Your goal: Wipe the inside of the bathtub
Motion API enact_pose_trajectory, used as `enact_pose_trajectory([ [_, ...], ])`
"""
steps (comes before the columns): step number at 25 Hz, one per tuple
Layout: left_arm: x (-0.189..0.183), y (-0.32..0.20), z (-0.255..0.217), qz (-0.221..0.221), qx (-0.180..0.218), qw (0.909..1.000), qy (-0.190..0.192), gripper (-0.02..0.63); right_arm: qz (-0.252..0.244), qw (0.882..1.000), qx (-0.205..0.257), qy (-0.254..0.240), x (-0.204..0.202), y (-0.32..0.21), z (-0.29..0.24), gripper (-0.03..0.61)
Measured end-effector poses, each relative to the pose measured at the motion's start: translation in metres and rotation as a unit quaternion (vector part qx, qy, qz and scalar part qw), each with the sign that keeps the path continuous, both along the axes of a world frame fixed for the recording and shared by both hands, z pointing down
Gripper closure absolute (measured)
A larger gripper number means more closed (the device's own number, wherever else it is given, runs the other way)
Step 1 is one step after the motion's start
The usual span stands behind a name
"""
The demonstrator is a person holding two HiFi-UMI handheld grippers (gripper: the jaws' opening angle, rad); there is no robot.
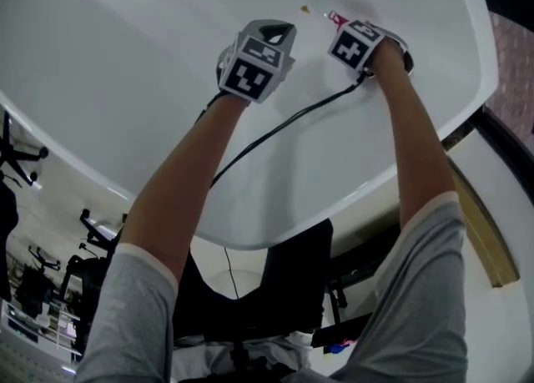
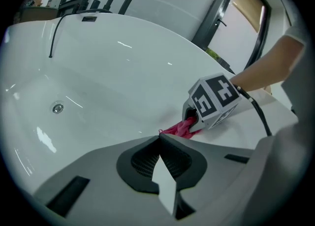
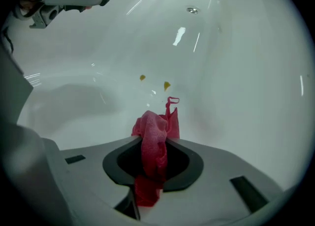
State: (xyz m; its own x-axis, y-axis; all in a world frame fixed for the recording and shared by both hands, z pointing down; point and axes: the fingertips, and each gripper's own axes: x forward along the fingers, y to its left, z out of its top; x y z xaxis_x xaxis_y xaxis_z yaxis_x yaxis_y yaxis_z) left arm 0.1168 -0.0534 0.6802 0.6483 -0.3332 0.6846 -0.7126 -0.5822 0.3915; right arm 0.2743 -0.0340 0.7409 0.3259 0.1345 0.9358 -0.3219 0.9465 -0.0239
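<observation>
The white bathtub (image 1: 150, 98) fills the head view. My right gripper (image 1: 340, 24) is shut on a red cloth (image 3: 153, 136), which bunches up between its jaws and pokes out in front against the tub's inner wall. Two small yellow-brown spots (image 3: 166, 85) lie on the tub surface just beyond the cloth. My left gripper (image 1: 278, 32) hovers beside the right one, to its left, inside the tub. Its jaws meet at the tips (image 2: 158, 139) with nothing between them. In the left gripper view the cloth (image 2: 178, 128) hangs from the right gripper (image 2: 193, 116).
The round drain (image 2: 57, 107) sits in the tub floor, also seen as drain (image 3: 192, 10) far ahead. A black cable (image 1: 284, 123) runs from the right gripper across the tub rim. A wooden strip (image 1: 480, 231) lies outside, right of the tub.
</observation>
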Motion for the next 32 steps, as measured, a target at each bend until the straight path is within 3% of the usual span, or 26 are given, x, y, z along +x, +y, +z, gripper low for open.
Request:
enact_pose_trajectory([
  [5,-0.002,0.006,0.012,0.001,-0.009,0.9999,-0.008,0.611,-0.015,0.999,-0.024,-0.046,-0.043,0.032,0.006,0.492],
  [11,-0.025,0.002,0.033,-0.021,-0.02,0.9993,-0.025,0.611,-0.093,0.987,-0.096,-0.089,-0.105,0.091,0.026,0.492],
  [15,-0.031,-0.005,0.04,-0.02,-0.014,0.9993,-0.03,0.611,-0.053,0.991,-0.077,-0.094,-0.087,0.065,0.036,0.491],
  [21,-0.028,-0.012,0.05,-0.007,-0.004,0.9995,-0.03,0.611,-0.022,1.0,0.006,-0.012,-0.025,-0.009,0.051,0.491],
  [25,-0.018,-0.021,0.055,-0.002,0.003,0.9995,-0.032,0.611,-0.044,0.999,0.014,-0.008,-0.021,-0.01,0.053,0.492],
  [27,-0.019,-0.022,0.058,-0.006,-0.001,0.9993,-0.036,0.611,-0.058,0.998,-0.001,-0.026,-0.038,0.006,0.056,0.492],
  [32,-0.028,-0.018,0.064,-0.003,-0.007,0.999,-0.044,0.611,-0.09,0.988,-0.089,-0.086,-0.104,0.07,0.07,0.492],
])
